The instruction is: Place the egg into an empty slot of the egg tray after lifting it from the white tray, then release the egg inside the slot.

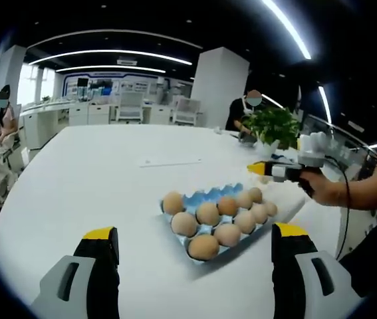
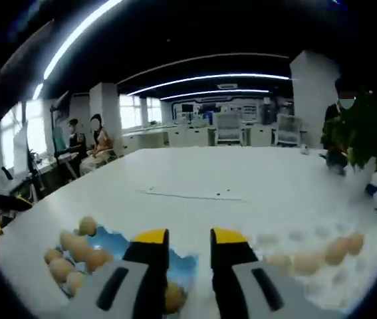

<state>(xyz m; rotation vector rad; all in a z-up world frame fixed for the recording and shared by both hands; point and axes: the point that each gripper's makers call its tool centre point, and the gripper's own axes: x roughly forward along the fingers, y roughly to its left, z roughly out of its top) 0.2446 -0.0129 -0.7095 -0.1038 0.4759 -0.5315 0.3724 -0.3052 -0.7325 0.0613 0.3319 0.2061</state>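
A blue egg tray (image 1: 195, 197) lies on the white table, with several brown eggs (image 1: 207, 213) in its slots. My left gripper (image 1: 195, 232) hovers in front of it, jaws wide open and empty. Beyond the tray's right end a person's hand holds my right gripper (image 1: 260, 169) low over the table. In the right gripper view, my right gripper (image 2: 189, 237) is open by a narrow gap with nothing between its tips. The blue egg tray (image 2: 118, 242) is at its lower left. A blurred white tray (image 2: 321, 282) with several eggs (image 2: 338, 251) is at its lower right.
A potted green plant (image 1: 271, 126) stands behind the right gripper and also shows as the plant (image 2: 368, 133) at the right. A sheet of paper (image 1: 168, 161) lies mid-table. People sit at the far left (image 1: 2, 133); another person (image 1: 248, 109) is behind the plant.
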